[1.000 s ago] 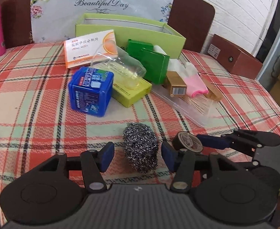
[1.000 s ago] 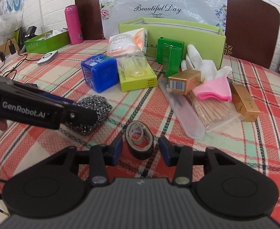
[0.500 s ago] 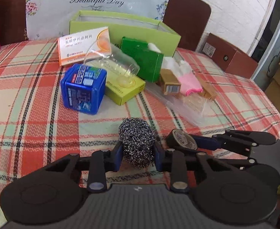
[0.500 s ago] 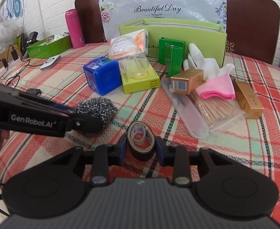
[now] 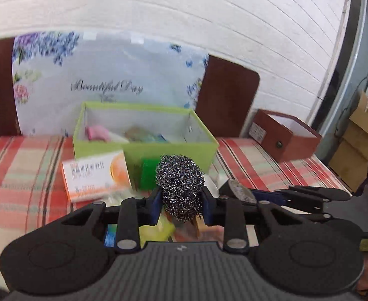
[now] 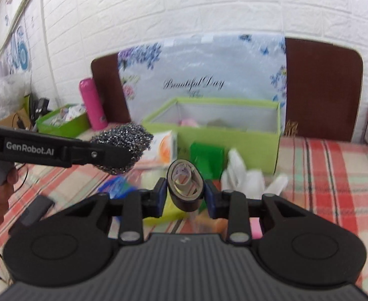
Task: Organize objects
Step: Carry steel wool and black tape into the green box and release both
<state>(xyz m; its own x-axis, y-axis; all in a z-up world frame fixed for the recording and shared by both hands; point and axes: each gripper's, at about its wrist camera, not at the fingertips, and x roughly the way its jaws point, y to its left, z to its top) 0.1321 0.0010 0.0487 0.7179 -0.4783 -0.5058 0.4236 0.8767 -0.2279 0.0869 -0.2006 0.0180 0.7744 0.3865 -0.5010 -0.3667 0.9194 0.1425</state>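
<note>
1. Left gripper (image 5: 180,204): black body, ribbed grey centre, blue pads (image 5: 155,207), silver screws.
2. Right gripper (image 6: 185,195): same build.
3. White "GenRobot.AI" lettering at the right wrist view's left edge.

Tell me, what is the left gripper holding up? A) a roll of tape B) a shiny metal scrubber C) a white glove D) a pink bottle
B: the left gripper has its jaws pressed on both sides of the steel wool scrubber, lifted clear of the table.

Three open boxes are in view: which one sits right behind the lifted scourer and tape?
The big lime-green box in front of the floral board. The brown box stands off right; the smaller green tray sits far left by the pink bottle.
</note>
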